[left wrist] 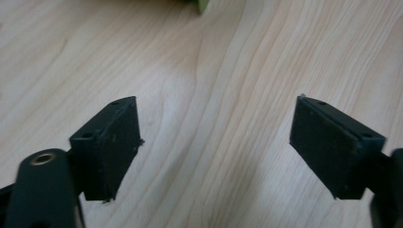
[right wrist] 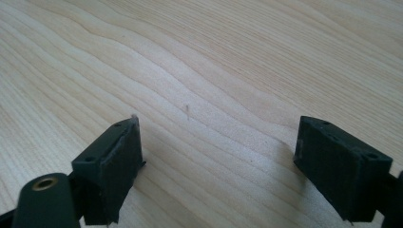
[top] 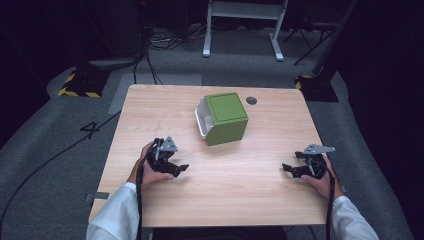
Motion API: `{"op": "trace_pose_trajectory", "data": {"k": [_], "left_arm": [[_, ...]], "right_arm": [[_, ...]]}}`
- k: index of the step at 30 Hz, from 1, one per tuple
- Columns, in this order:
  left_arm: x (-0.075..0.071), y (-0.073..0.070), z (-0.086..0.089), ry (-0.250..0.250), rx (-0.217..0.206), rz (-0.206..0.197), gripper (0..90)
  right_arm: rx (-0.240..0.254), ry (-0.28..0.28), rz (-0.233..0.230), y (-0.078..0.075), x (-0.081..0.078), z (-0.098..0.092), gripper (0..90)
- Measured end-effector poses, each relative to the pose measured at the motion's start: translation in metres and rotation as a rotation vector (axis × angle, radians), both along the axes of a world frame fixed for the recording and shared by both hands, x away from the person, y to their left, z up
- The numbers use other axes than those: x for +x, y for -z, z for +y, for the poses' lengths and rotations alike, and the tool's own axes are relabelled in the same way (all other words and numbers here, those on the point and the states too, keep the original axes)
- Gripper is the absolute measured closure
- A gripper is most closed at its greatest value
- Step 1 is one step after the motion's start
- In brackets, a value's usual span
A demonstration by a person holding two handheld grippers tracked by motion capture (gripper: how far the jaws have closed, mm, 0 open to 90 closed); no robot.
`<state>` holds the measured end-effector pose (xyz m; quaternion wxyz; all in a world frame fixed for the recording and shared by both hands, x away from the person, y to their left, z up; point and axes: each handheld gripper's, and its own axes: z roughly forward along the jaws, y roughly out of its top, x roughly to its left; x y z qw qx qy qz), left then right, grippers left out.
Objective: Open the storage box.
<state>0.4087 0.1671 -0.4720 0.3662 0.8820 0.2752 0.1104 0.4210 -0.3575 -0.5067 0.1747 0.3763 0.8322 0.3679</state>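
Green box, with a white container against its left side, sits mid-worktop well beyond the left hand-held gripper and right hand-held gripper, both spread and empty; a one-sided reach might shove it away.

Green box with a flat square lid panel on top, standing upright, turned slightly askew, a white container touching its left side, both on the far middle of the counter, green corner at the top edge of the left gripper view
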Motion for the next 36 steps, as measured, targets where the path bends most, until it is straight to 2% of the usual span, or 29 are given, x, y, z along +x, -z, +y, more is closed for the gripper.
{"op": "trace_pose_trajectory", "data": {"k": [1,4,6,9,11,12,14,16,17,18,20,24,29,30,32,36], "left_arm": [[0.003,-0.006,-0.004,0.005,-0.001,-0.014,15.8],[0.008,-0.012,-0.008,0.026,-0.021,-0.028,15.9],[0.011,-0.017,-0.013,0.025,-0.020,-0.044,15.6],[0.021,-0.025,-0.024,0.044,-0.049,-0.057,15.8],[0.027,-0.028,-0.034,0.071,-0.048,-0.070,16.0],[0.027,-0.028,-0.034,0.071,-0.048,-0.070,15.9],[0.031,-0.033,-0.043,0.090,-0.031,-0.091,15.9],[0.035,-0.038,-0.049,0.106,-0.028,-0.087,15.9],[0.038,-0.042,-0.053,0.117,-0.023,-0.100,15.9],[0.041,-0.045,-0.056,0.130,-0.047,-0.089,15.8],[0.044,-0.046,-0.058,0.142,-0.046,-0.084,15.7],[0.050,-0.042,-0.071,0.155,-0.008,-0.071,15.8],[0.061,-0.038,-0.085,0.158,-0.002,-0.055,15.8],[0.062,-0.037,-0.087,0.158,0.013,-0.053,15.8],[0.065,-0.035,-0.089,0.166,0.016,-0.049,15.8],[0.071,-0.026,-0.095,0.171,0.032,-0.009,15.9]], "right_arm": [[0.000,0.000,0.000,0.000,0.000,0.000,15.9],[-0.001,0.000,0.000,0.000,0.000,0.000,15.7],[-0.001,-0.002,0.000,0.000,0.001,0.000,15.7],[-0.001,-0.002,0.001,0.000,0.001,0.000,15.7],[0.000,-0.004,0.001,0.000,0.001,0.000,15.6],[-0.001,-0.005,0.001,0.000,0.001,0.000,15.6],[0.000,-0.007,0.001,0.000,0.001,0.000,15.6],[0.000,-0.007,0.001,0.000,0.001,0.000,15.7],[0.000,-0.007,0.001,0.000,0.001,0.000,15.7],[0.000,-0.008,0.001,0.000,0.001,0.000,15.7],[0.000,-0.008,0.002,0.000,0.001,0.000,15.7],[0.000,-0.011,0.002,0.000,0.001,-0.001,15.8],[0.000,-0.011,0.002,0.000,0.001,-0.001,15.8],[0.000,-0.011,0.002,0.000,0.001,-0.001,15.8],[0.001,-0.010,0.002,0.000,0.001,-0.001,15.8],[-0.001,-0.012,0.001,0.000,0.001,-0.001,15.9]]}}
